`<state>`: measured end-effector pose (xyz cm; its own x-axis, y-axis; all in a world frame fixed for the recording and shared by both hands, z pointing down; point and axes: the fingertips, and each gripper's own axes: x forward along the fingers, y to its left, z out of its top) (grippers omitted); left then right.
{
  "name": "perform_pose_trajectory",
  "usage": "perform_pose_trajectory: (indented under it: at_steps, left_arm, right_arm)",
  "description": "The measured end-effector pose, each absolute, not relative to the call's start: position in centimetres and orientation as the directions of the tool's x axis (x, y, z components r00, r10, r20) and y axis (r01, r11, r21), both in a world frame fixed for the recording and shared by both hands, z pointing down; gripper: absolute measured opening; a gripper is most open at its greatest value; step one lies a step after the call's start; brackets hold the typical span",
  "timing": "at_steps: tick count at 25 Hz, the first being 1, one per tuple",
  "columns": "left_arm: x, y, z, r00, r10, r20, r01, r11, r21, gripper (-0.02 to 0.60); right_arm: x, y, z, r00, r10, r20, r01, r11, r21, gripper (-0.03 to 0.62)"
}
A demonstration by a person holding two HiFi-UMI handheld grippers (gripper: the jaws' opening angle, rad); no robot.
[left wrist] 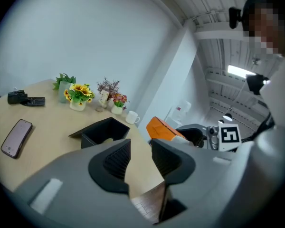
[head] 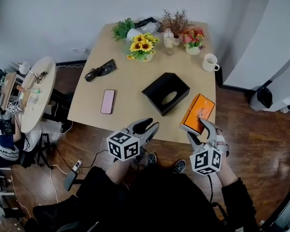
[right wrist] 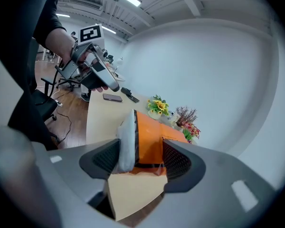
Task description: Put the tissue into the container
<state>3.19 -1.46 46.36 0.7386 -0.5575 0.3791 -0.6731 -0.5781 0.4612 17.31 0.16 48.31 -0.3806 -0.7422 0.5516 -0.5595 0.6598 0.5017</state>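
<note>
**Tools, two**
- Right tool [head: 199,129]: clenched on the one orange plastic-wrapped tissue pack [head: 199,111]. In the right gripper view the two pads press on the pack's sides, one on its white end face and one on its orange face.
- Left tool [head: 148,125]: released. In the left gripper view its jaws stand apart with only the bench surface between them.
- One marker cube is on each tool.

**Task items, two**
- Tissue pack, one: held over the near right corner of the bench, outside the container and just to its right, not touching it.
- Black square box container [head: 156,89], one: stands near mid-bench with an oval opening in its top face.

**Bench, one**
- Light wooden rectangular bench [head: 130,79].

**Other items on the bench**
- Pink flat phone [head: 108,101], one: left of the container, well apart from it.
- Black elongated desk device [head: 100,70], one: beyond the phone.
- White mug [head: 210,62], one: at the far right edge.
- Small clear bottle [head: 168,37], one.
- Plant arrangements along the far edge, four:
  - yellow sunflowers [head: 141,46]
  - green leaves [head: 122,29]
  - brown dried twigs [head: 175,21]
  - red-pink blooms [head: 193,36]

**Surroundings**
- Round pale side table [head: 41,81], one: stands on the dark wood floor [head: 251,124] at the left.
</note>
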Motion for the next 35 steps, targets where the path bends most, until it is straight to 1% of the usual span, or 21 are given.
perform_pose_trajectory:
  at_steps: [6,11,26,35]
  left_arm:
    - [2.4,-2.8,47.1,0.702,-0.596,0.39,-0.71,-0.535,0.459,0.107]
    - [1.0,-3.4,48.7,0.7,-0.592,0.399,-0.709,-0.511,0.485,0.107]
    - [-4.2,-7.4,52.5,0.79,-0.452,0.414,-0.613,-0.563,0.554,0.107]
    - [-7.9,-8.3,53.6,0.805,-0.419,0.419,-0.593,-0.564,0.574,0.107]
  right_arm:
    - [16.6,-1.2,47.6,-0.4,-0.743,0.536,-0.566,0.661,0.493,0.288]
    - [14.5,-2.9,47.0,-0.403,-0.748,0.527,-0.572,0.656,0.493,0.287]
    - [8.9,-9.1,48.1,-0.26,-0.783,0.565,-0.634,0.58,0.512,0.283]
    - [6.6,-11.8,49.5,-0.208,-0.788,0.58,-0.644,0.556,0.525,0.281]
